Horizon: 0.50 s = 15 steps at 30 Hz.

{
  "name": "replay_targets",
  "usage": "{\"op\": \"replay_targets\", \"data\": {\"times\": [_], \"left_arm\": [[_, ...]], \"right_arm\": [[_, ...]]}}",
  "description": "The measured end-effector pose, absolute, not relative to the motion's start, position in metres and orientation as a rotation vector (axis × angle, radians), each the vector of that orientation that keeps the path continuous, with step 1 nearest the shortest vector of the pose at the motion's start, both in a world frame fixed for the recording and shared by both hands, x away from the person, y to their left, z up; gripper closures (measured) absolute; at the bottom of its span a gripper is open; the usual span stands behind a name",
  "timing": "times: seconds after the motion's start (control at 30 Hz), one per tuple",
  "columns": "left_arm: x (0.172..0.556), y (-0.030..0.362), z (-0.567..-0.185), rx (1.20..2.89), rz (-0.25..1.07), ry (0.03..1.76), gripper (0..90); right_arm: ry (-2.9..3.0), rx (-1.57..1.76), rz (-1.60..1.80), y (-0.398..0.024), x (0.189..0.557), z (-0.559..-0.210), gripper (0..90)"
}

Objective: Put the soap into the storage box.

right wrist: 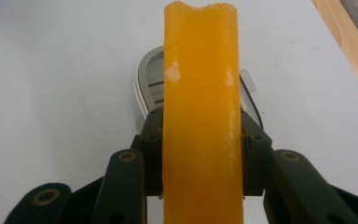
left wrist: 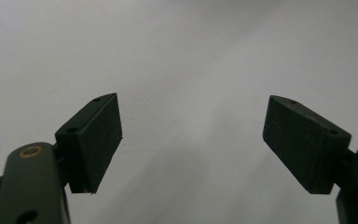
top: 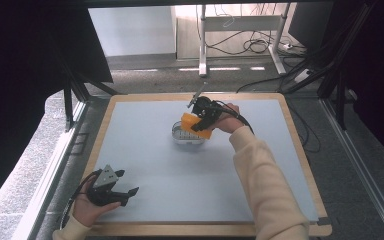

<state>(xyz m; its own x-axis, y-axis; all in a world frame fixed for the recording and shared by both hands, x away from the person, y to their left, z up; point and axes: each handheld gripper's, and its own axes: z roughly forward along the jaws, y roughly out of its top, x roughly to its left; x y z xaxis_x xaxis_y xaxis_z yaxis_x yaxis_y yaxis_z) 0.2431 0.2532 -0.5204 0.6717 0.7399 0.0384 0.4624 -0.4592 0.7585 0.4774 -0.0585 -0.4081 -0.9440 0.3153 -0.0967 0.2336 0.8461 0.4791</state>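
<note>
My right gripper [top: 200, 125] is shut on a long orange block [top: 195, 124] and holds it just above a small white round dish [top: 182, 138] near the middle of the table. In the right gripper view the orange block [right wrist: 200, 93] stands up between the pads of the right gripper [right wrist: 200, 156], its far end chipped, and the ribbed white dish [right wrist: 150, 79] lies behind and under it. My left gripper [top: 129, 182] rests low at the near left of the table. Its jaws stand wide apart in the left gripper view, where the left gripper [left wrist: 192, 137] has nothing between them.
The table has a pale grey top [top: 180, 185] framed by a wooden rim [top: 300, 150]. Dark frame posts [top: 70, 107] stand at its left and right sides. Beyond the far edge are a desk's legs and cables [top: 252, 45] on the floor.
</note>
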Motion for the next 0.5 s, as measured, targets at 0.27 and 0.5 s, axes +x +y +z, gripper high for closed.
{"op": "replay_targets", "data": {"times": [0.27, 0.5], "left_arm": [[0.243, 0.253, -0.521, 2.128, 0.474, 0.923, 19.7], [0.243, 0.254, -0.52, 2.134, 0.474, 0.922, 19.7]], "right_arm": [[2.865, 0.387, 0.721, -0.051, 0.487, -0.413, 61.5], [2.887, 0.36, 0.697, -0.045, 0.495, -0.418, 61.5]]}}
